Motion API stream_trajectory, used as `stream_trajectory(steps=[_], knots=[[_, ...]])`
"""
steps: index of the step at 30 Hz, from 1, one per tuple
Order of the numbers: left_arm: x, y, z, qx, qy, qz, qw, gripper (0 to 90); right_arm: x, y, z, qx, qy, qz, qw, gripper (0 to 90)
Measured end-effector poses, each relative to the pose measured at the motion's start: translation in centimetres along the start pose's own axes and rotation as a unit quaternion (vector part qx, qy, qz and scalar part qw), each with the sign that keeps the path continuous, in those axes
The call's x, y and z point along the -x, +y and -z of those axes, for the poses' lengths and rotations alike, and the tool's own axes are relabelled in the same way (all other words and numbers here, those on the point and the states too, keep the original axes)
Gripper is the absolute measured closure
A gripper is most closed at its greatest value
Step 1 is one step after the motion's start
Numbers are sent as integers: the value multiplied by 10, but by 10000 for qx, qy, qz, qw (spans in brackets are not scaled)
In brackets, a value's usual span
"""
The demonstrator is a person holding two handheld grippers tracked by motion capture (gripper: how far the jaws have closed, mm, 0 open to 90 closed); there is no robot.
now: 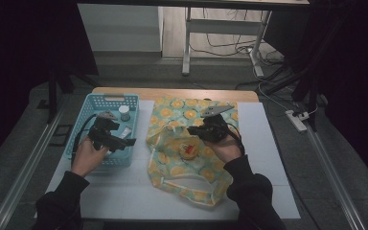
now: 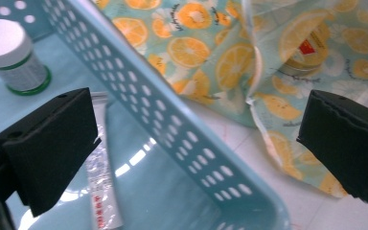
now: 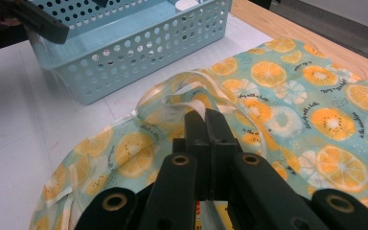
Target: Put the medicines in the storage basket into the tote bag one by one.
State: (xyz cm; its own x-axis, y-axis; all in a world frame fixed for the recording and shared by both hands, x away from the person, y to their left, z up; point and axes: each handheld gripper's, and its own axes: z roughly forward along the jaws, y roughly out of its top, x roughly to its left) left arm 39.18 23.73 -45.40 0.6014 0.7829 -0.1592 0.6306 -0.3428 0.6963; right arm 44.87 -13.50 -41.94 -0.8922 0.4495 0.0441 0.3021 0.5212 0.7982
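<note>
**Hand-held grippers at the basket and the fruit-print bag**

High view: left hand-held gripper held over the right part of the blue basket, jaws pointing toward the bag. White-capped jar standing inside the basket, near its far right corner. Right hand-held gripper over the orange-slice print bag, just right of the basket, on the white tabletop. Small round tin lying in the bag's open mouth, right of the basket.

Left gripper view: jaws spread wide apart, nothing between them, straddling the basket's right wall. Jar upright on the basket floor; flat clear sachet lying on that floor beside the left jaw. Tin seen inside the bag, beyond the basket wall.

Right gripper view: jaws pressed together on the bag's pale rim, lifting it a little; basket farther off, beyond the bag.
</note>
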Motion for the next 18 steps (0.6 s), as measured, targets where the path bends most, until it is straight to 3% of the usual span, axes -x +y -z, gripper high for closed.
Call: stream_trajectory(steps=[11, 15, 18], knots=[[-26, -6, -4, -295, 297, 122, 9991, 0, 0, 1, 1, 34, 9, 5, 10000, 900], [-35, -6, -8, -426, 285, 175, 9985, 0, 0, 0, 0, 16, 7, 5, 10000, 900], [-39, -4, -12, -576, 362, 111, 9976, 0, 0, 0, 0, 25, 2, 4, 10000, 900]])
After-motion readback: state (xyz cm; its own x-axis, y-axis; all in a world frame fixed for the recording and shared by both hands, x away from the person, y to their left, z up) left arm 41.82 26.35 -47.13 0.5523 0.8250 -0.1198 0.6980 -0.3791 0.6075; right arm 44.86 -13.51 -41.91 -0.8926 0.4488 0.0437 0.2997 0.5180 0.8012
